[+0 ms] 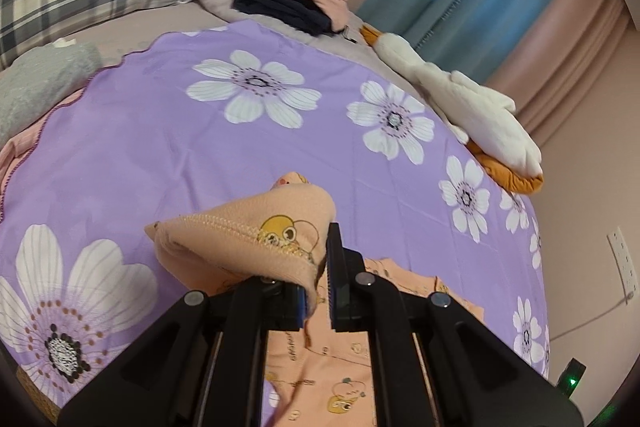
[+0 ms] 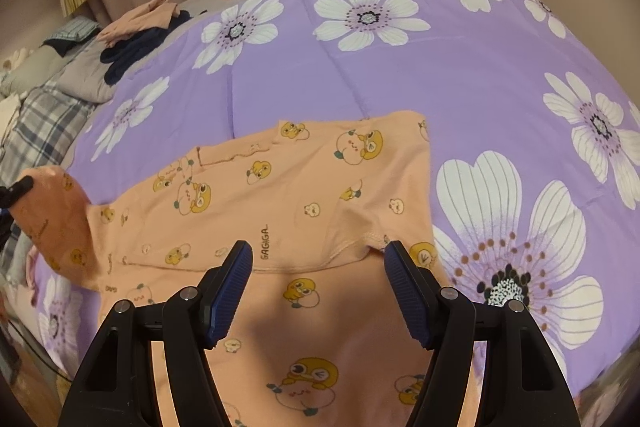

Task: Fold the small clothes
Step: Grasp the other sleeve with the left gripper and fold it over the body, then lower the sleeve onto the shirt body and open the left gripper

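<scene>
Your bed [image 2: 460, 75] carries a purple flowered sheet [image 1: 168, 131], and the peach printed garment [image 2: 304, 187] lies flat on it. Your left claw [image 1: 318, 279] pinches what is probably a sleeve [image 1: 240, 231], raised to fold it inward. Your right claw [image 2: 318, 287] hovers spread over the hem, gripping nothing.

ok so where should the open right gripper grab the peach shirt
Probably the hem fold lying flat just ahead of the right gripper, coming down from above with one finger on each side of the edge. The left gripper already pinches the lifted sleeve, so the peach shirt is free there.
</scene>
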A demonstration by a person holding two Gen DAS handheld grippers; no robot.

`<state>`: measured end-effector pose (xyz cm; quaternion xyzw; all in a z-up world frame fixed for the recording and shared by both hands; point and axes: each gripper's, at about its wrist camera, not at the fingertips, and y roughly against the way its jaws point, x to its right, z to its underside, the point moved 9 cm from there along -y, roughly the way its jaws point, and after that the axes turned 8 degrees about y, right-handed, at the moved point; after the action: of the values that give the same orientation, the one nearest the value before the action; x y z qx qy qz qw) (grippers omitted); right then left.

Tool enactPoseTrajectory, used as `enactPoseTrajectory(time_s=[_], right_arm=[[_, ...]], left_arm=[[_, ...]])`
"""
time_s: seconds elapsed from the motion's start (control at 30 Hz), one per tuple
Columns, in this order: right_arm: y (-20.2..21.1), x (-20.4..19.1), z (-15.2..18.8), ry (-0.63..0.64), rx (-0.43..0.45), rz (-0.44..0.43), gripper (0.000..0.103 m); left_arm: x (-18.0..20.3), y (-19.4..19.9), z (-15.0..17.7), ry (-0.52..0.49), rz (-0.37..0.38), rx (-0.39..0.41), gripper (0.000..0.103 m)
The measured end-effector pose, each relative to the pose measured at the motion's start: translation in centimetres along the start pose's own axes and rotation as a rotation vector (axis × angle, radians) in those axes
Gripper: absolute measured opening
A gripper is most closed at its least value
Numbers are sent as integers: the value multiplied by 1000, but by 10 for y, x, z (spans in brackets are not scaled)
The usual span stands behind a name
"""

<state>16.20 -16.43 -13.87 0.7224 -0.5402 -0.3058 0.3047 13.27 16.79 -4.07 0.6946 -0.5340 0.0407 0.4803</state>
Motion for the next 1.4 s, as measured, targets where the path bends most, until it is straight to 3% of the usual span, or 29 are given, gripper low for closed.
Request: enactPoseTrajectory(time_s=[0.5,1.0,1.4], right_arm=[[0,12,6,-34,-6,-31,70],[-3,19,10,-37,-31,8,70],[-11,20,17,-34,-63,11,70]], left_arm=[[43,-39,45,-114,35,-123,7],[45,-78,87,-141,14,-247,7],[20,-114,131,-152,-60,-356,8]])
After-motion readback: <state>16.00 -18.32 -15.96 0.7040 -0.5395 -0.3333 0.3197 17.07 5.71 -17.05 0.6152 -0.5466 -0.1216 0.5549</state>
